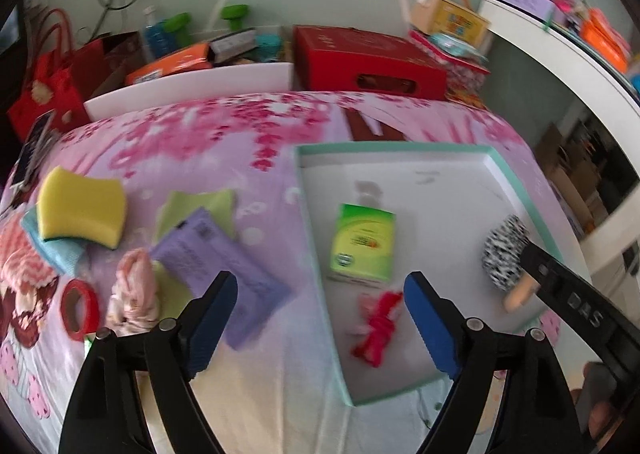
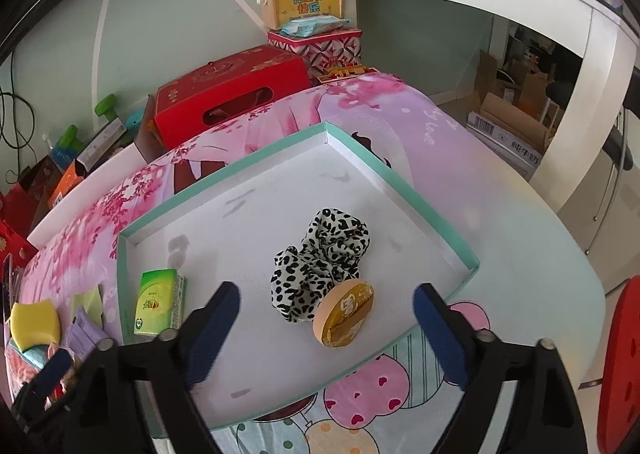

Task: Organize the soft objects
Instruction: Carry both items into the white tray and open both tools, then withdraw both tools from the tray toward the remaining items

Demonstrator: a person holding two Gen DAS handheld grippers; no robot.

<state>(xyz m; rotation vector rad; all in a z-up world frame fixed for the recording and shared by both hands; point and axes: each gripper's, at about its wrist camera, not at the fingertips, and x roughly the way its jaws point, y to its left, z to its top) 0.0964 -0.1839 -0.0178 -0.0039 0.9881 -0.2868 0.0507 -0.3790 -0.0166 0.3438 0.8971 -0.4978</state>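
Lying in one tray: one scrunchie, one tissue pack.

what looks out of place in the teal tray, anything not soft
The round peach disc with a gold label stands tilted on edge against the leopard-print scrunchie. It looks rigid, though I can't be sure. The green tissue pack and red-pink tie lie flat.

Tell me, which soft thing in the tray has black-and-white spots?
The scrunchie, ruffled cloth lying beside the round peach puff. The other tray items are a green tissue pack and a red-pink tie.
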